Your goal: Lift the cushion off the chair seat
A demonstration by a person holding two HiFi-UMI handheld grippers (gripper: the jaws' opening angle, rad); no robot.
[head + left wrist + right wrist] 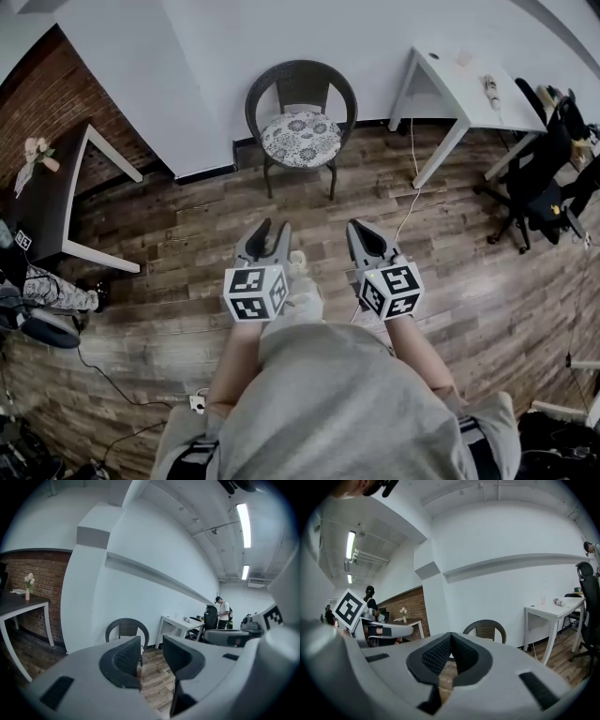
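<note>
A round floral cushion [300, 139] lies on the seat of a dark wicker chair [301, 89] against the white wall, well ahead of both grippers. My left gripper [271, 236] is held over the wooden floor with a clear gap between its jaws and nothing in it. My right gripper [367, 240] is beside it, its tips touching and empty. In the left gripper view the chair [127, 629] shows beyond the open left gripper [152, 648]; the seat is hidden by the jaws. In the right gripper view the chair [485, 629] rises behind the shut right gripper [451, 638].
A white table [461, 82] stands right of the chair, with a cable [410, 211] trailing over the floor below it. A black office chair [538, 178] is at far right. A dark table [54, 192] with flowers lines the brick wall at left. A person [224, 613] stands far back.
</note>
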